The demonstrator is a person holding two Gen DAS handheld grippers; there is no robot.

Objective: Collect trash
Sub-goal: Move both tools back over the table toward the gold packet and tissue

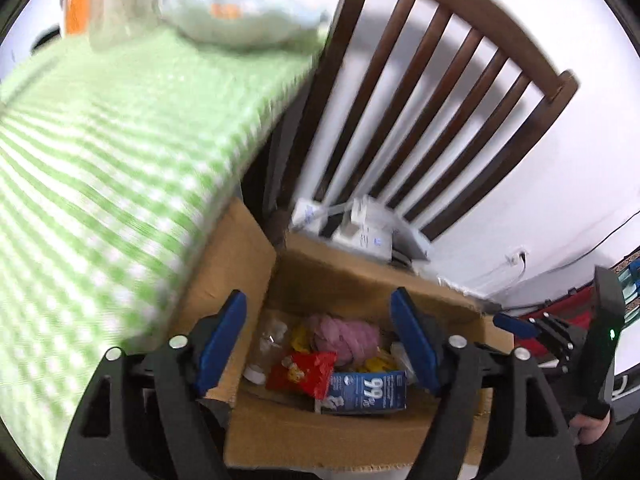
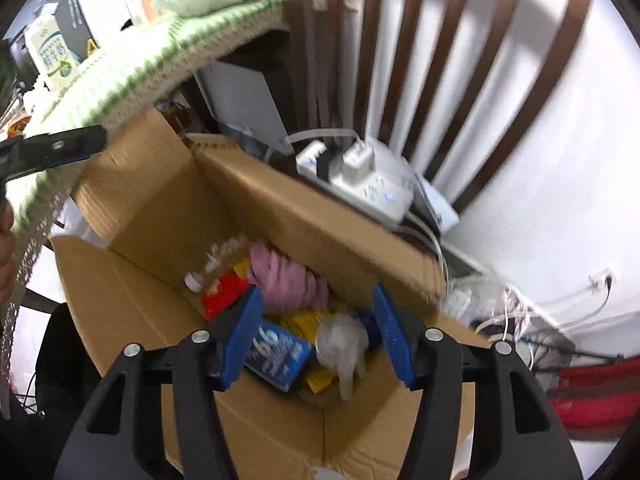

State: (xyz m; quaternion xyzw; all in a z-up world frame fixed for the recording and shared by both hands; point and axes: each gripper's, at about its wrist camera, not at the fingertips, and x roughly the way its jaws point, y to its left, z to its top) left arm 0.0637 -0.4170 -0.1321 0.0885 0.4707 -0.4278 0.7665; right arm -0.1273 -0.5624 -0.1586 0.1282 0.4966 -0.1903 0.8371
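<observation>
Cardboard box (image 2: 168, 216): matt brown, corrugated edges. Tablecloth (image 1: 100, 152): woven green-white cloth. Chair (image 1: 440, 80): dark smooth wood. Snack wrapper (image 1: 304, 372): glossy red plastic.

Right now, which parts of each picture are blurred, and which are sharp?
Left wrist view: the green checked tablecloth and glass bowl smear with motion blur; the left tool looks sharp. Right wrist view: the cardboard box and power strip are slightly blurred; the right tool looks sharp.

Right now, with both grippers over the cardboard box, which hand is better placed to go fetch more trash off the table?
Probably left. The left gripper is open, holds nothing, and hangs right beside the green checked tablecloth. The right gripper is open too, but sits over the cardboard box, farther from the table.
</observation>
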